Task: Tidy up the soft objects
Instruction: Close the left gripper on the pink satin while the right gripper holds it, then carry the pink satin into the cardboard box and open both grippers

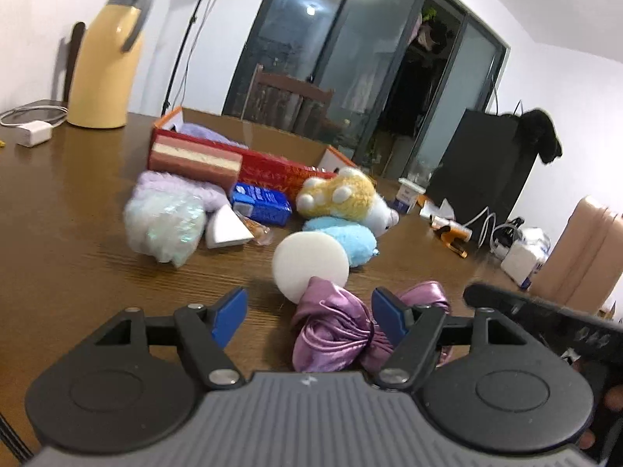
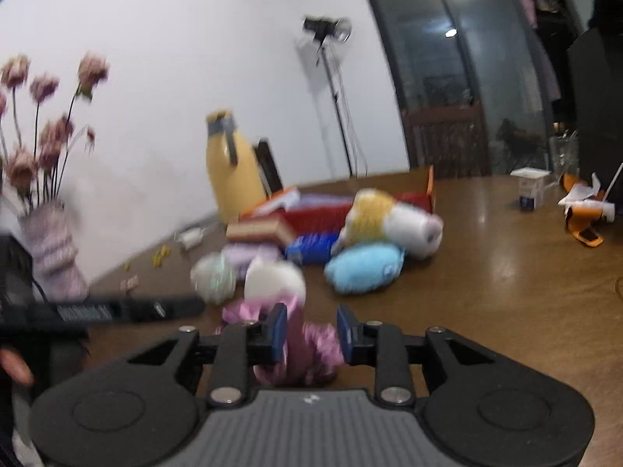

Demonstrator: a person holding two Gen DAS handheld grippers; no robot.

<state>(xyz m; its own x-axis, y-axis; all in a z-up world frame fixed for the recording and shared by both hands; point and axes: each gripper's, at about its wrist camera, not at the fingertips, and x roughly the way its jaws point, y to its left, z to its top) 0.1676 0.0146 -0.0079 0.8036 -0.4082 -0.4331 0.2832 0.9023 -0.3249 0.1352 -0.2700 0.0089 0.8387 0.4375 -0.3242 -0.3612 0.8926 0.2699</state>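
A purple satin scrunchie (image 1: pixel 335 330) lies on the wooden table (image 1: pixel 78 272) between the fingers of my open left gripper (image 1: pixel 309 317), close to its right pad. In the blurred right wrist view the same scrunchie (image 2: pixel 311 344) sits between the pads of my right gripper (image 2: pixel 311 330), which stand partly apart and do not squeeze it. Behind it are a white round sponge (image 1: pixel 309 266), a blue plush (image 1: pixel 346 237), a yellow-and-white plush (image 1: pixel 346 198), an iridescent puff (image 1: pixel 165 222) and a cake-shaped sponge (image 1: pixel 194 159).
An open red cardboard box (image 1: pixel 272 171) stands behind the pile, with a blue packet (image 1: pixel 261 204) and a white wedge (image 1: pixel 227 229) in front. A yellow thermos (image 1: pixel 107 58) stands far left, a flower vase (image 2: pixel 50 257) beside it. Cables and clutter (image 1: pixel 467 229) lie at right.
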